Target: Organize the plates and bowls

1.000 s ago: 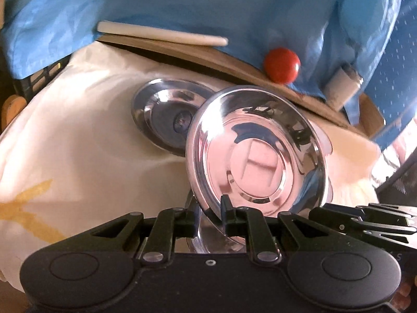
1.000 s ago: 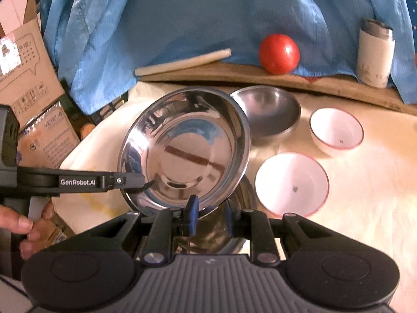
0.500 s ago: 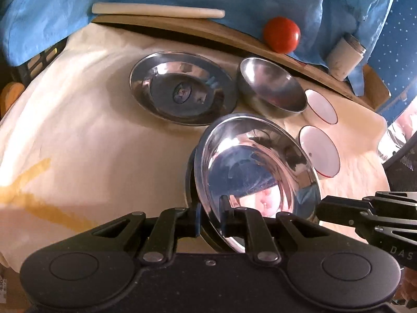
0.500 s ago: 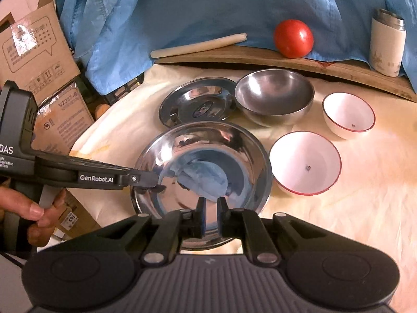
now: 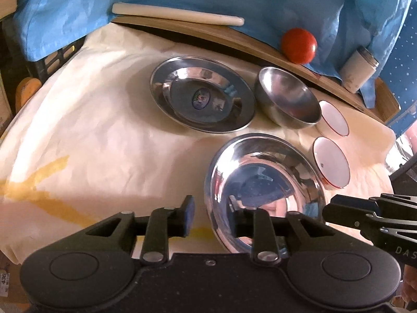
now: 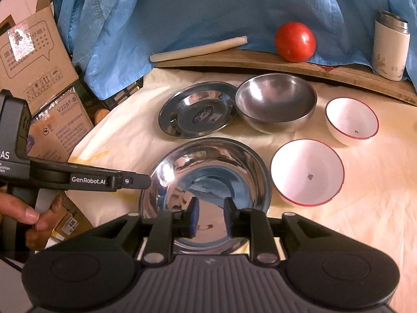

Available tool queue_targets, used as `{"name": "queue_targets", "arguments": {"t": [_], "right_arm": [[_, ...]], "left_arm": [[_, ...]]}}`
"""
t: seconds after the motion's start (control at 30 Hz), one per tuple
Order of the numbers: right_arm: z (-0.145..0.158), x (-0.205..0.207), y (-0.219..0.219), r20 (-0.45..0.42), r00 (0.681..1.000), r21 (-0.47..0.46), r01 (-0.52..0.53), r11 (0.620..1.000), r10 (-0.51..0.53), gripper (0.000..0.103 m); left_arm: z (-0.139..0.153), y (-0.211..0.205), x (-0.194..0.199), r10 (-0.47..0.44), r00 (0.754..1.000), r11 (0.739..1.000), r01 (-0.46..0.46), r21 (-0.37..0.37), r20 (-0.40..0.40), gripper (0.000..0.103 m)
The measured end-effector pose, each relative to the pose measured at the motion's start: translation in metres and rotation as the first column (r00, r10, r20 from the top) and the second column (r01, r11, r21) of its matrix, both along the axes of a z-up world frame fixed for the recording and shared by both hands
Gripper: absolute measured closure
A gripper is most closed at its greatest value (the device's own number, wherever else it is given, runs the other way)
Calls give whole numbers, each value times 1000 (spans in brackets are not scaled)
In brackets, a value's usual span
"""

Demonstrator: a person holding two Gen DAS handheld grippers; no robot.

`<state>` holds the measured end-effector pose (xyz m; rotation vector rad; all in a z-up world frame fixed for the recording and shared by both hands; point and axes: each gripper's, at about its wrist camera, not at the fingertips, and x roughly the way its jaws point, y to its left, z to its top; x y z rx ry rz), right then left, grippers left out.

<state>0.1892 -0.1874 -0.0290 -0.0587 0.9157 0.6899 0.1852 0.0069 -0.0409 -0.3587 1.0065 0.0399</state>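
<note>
A shiny steel plate (image 5: 265, 180) (image 6: 206, 172) lies flat on the cream cloth in front of both grippers. My left gripper (image 5: 212, 216) straddles its left rim. Its jaws are opening, and the pads stand clear of the metal on both sides. My right gripper (image 6: 211, 216) hovers over the plate's near edge. Its jaws are also opening, and only the plate's inside shows in the gap. Behind lie a second steel plate (image 5: 202, 101) (image 6: 198, 113) and a steel bowl (image 5: 289, 101) (image 6: 276, 101). Two white red-rimmed bowls (image 6: 307, 172) (image 6: 351, 121) stand at the right.
At the back, a wooden board (image 6: 338, 70) carries a tomato (image 6: 294, 41), a white tumbler (image 6: 391, 49) and a pale stick (image 6: 198, 49) against blue cloth. Cardboard boxes (image 6: 34, 60) stand left of the table. A hand (image 6: 26, 214) holds the left gripper's handle.
The shiny plate, held tilted up by both grippers a second ago, has come down flat onto the cloth. Both pairs of jaws have parted from its rim.
</note>
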Motion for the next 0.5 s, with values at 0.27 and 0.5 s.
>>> {"name": "queue_targets", "arguments": {"t": [0.27, 0.5], "right_arm": [[2, 10, 9, 17, 1000, 10, -1, 1000, 1, 39], [5, 23, 19, 32, 999, 15, 4, 1000, -5, 18]], "left_arm": [[-1, 30, 4, 122, 992, 993, -122, -4, 20, 35], [-2, 53, 18, 191, 982, 982, -191, -14, 13, 22]]}}
